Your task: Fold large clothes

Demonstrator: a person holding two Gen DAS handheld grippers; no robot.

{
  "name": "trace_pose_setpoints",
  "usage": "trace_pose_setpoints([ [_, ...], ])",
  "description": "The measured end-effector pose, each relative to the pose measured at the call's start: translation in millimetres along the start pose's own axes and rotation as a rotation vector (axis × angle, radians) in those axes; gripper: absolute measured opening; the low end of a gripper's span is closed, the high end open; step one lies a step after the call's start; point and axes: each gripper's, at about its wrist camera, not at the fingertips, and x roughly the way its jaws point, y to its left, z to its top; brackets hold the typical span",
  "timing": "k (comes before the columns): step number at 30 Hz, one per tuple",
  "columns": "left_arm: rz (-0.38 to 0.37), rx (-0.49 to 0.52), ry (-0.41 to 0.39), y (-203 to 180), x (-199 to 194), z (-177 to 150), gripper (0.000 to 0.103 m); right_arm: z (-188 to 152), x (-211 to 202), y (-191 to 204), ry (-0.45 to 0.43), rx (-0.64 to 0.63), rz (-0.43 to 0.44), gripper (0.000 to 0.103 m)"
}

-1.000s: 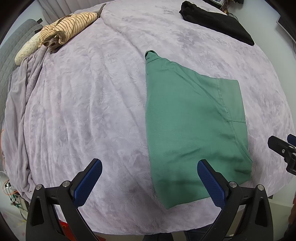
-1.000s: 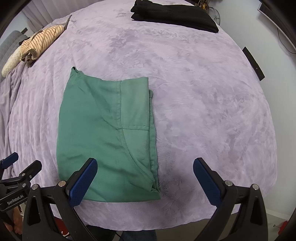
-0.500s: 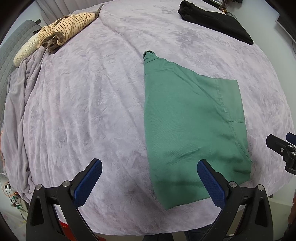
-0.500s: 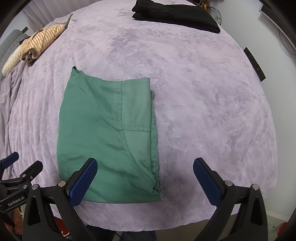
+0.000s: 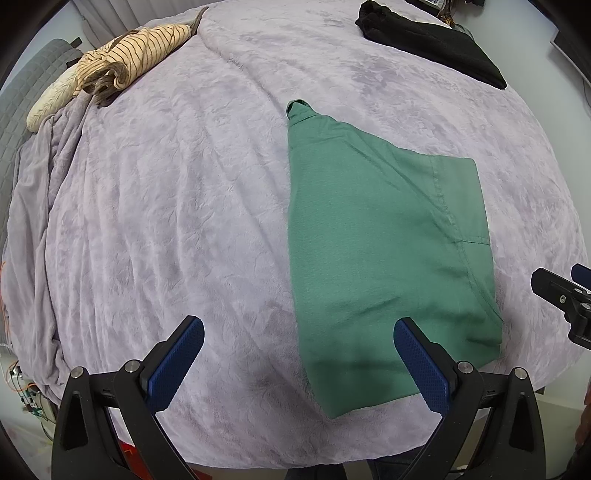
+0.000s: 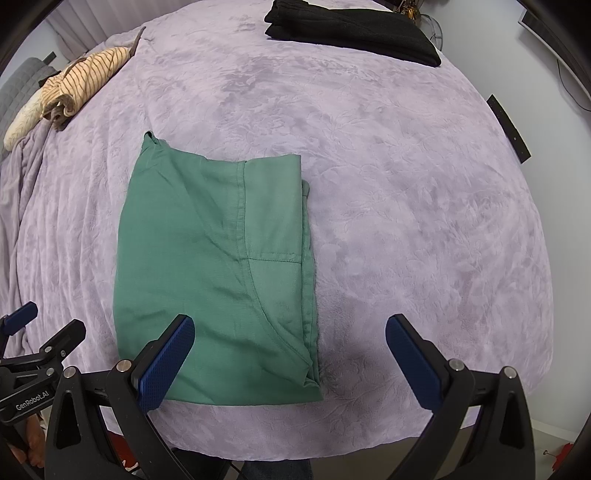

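A green garment (image 5: 376, 236) (image 6: 218, 266) lies folded into a rough rectangle on the lilac bedspread (image 5: 166, 221) (image 6: 406, 184), near the front edge. My left gripper (image 5: 299, 360) hovers open above the garment's near left corner, its right pad over the cloth and nothing between the fingers. My right gripper (image 6: 290, 354) stands open over the garment's near right corner, its left pad above the cloth, holding nothing. Each gripper shows at the side of the other's view.
A striped beige garment (image 5: 125, 62) (image 6: 81, 79) lies bunched at the far left beside a cream one. Folded black clothing (image 5: 432, 40) (image 6: 351, 29) rests at the far right. The bedspread hangs in folds off the left side (image 5: 29, 221).
Both views shift very slightly; the green garment and both open grippers stay essentially as they were.
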Motion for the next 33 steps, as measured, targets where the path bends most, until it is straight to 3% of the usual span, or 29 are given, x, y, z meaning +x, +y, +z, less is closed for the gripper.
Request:
trace_pose_setpoints([
  [33, 0.027, 0.006, -0.007, -0.1, 0.3, -1.9, 0.103, -2.5, 3.6, 4.5, 0.009, -0.015, -0.005, 0.103],
])
